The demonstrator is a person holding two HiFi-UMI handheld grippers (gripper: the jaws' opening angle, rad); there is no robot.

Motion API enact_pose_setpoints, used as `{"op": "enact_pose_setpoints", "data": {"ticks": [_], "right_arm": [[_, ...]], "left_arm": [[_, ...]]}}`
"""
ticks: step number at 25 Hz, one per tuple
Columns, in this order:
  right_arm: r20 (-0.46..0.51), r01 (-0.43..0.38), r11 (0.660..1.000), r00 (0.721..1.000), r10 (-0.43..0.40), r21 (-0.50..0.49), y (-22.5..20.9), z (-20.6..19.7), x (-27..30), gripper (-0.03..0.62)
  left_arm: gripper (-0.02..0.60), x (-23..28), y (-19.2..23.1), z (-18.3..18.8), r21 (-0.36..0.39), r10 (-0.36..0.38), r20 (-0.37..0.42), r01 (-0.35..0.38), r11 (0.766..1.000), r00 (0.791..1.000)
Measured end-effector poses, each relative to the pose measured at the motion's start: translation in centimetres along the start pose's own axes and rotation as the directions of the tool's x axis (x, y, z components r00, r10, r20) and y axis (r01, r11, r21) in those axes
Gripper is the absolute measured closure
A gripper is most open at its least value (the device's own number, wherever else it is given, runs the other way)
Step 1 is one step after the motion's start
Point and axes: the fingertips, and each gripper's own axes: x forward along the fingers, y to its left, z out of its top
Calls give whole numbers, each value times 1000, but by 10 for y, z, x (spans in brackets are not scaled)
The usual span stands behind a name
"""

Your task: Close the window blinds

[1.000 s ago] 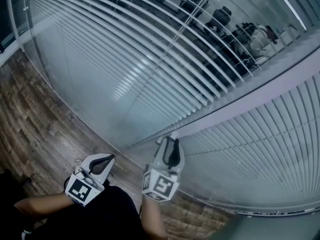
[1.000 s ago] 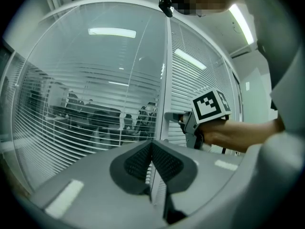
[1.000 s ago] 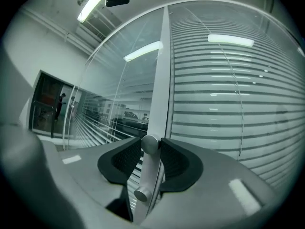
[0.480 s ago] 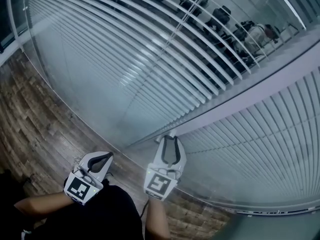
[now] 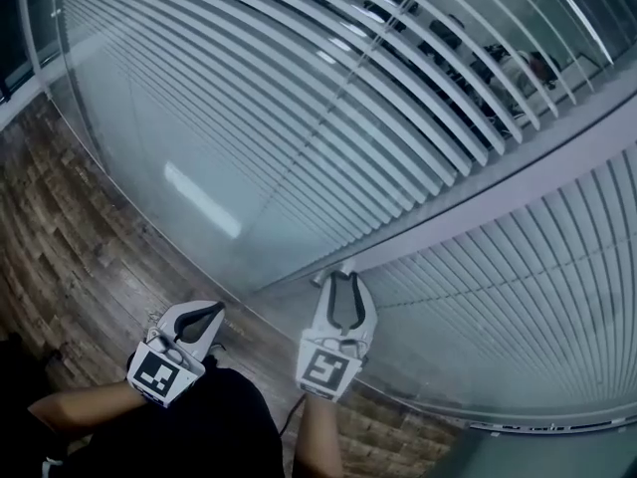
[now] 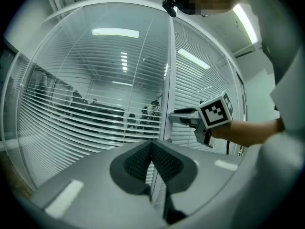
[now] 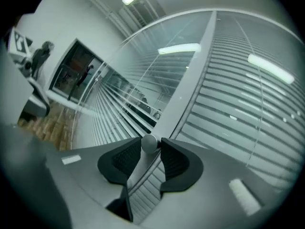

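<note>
The left blind (image 5: 299, 108) hangs behind glass, its white slats partly tilted, with a dim room showing between them. The right blind (image 5: 518, 277) beyond the grey post (image 5: 518, 177) has its slats nearly flat. My right gripper (image 5: 343, 279) points level at the post's foot and is shut on a small round grey knob (image 7: 149, 141), pads on both sides of it. My left gripper (image 5: 211, 312) hovers lower left, shut and holding nothing. From the left gripper view the right gripper (image 6: 177, 114) reaches to the post (image 6: 167, 80).
Wood-pattern floor (image 5: 80, 257) runs along the foot of the glass wall. Chairs and seated people (image 5: 498, 63) show dimly behind the left blind. A dark window frame (image 5: 10, 58) stands at the far left.
The right gripper has rolled on the knob. The left blind's slats have tilted further over, so less of the room behind shows. The left gripper stayed put.
</note>
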Motion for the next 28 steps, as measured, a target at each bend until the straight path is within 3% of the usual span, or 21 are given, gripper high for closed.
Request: {"op": "enact_pose_setpoints", "data": {"ticks": [4, 14, 20, 28], "right_arm": [[11, 9, 965, 1000, -13, 263, 4, -15, -6, 459], [-7, 49, 831, 999, -54, 554, 2, -20, -4, 457], [-4, 82, 788, 995, -100, 610, 4, -1, -7, 457], [-4, 122, 773, 988, -153, 623, -6, 3, -6, 476]], "left_arm": [[580, -6, 3, -11, 6, 7, -5, -7, 1000, 1000], [580, 1, 1, -5, 2, -6, -10, 6, 1000, 1000], [580, -4, 7, 5, -16, -7, -4, 7, 1000, 1000], [580, -2, 10, 9, -24, 6, 3, -6, 1000, 1000]]}}
